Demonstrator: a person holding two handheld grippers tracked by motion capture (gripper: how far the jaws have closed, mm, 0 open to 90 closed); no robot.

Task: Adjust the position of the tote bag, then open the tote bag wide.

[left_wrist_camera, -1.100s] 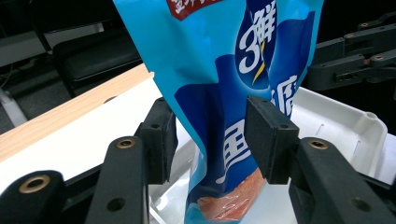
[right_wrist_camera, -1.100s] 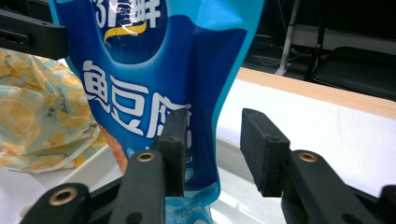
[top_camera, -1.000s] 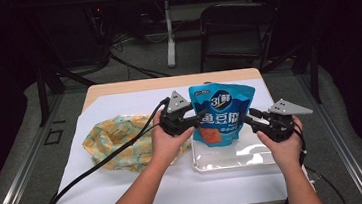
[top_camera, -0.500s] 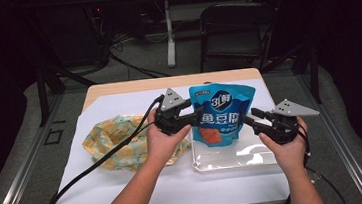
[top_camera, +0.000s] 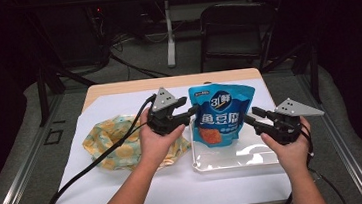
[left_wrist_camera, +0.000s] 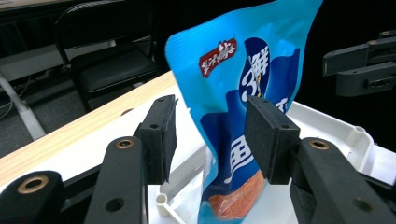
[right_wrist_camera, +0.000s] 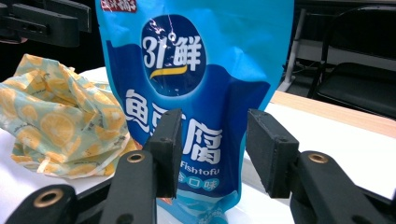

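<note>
A blue snack pouch [top_camera: 223,115] stands upright in a clear tray [top_camera: 235,159] on the white table cover. My left gripper [top_camera: 193,112] sits at the pouch's left edge, jaws wide apart. In the left gripper view the pouch [left_wrist_camera: 233,79] rises in the gap of that gripper [left_wrist_camera: 210,105], and the pads do not press it. My right gripper [top_camera: 249,115] is at the pouch's right edge. Its jaws have just been opening. In the right gripper view they [right_wrist_camera: 212,116] stand wide apart with the pouch [right_wrist_camera: 196,70] between and behind them, unpinched.
A crumpled cloth bag [top_camera: 122,140] printed with yellow-orange slices lies left of the tray, under my left forearm, and shows at the left of the right gripper view [right_wrist_camera: 56,116]. A black chair [top_camera: 237,31] stands beyond the table's far wooden edge [top_camera: 167,82].
Both hands have risen a little beside the pouch. The right gripper's jaws have spread wider. The pouch stays upright in the tray.
</note>
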